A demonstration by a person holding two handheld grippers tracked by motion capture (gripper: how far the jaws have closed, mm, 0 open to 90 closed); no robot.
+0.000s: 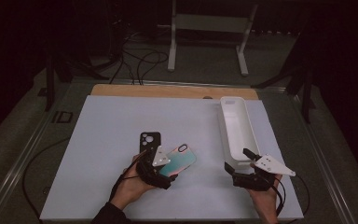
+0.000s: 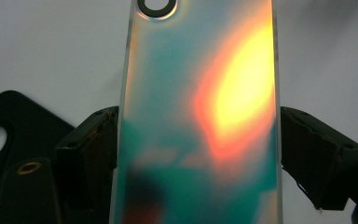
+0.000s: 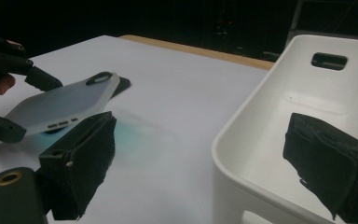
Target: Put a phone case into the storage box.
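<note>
**Left gripper lifts iridescent phone case**

High view: the left gripper (image 1: 164,173) pinches the phone case (image 1: 180,159); its long axis runs away, camera hole far-right. Left gripper view: case between both jaws. Right gripper view: right gripper (image 3: 205,158) spread, empty, beside the white bin (image 3: 279,116).

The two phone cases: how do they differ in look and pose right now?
The iridescent phone case shimmers teal and orange; the black phone case is plain dark. The iridescent one is clamped by its long edges in the left hand-held gripper and tilted off the table; the black one lies flat, untouched. Both have a camera cutout.
</note>
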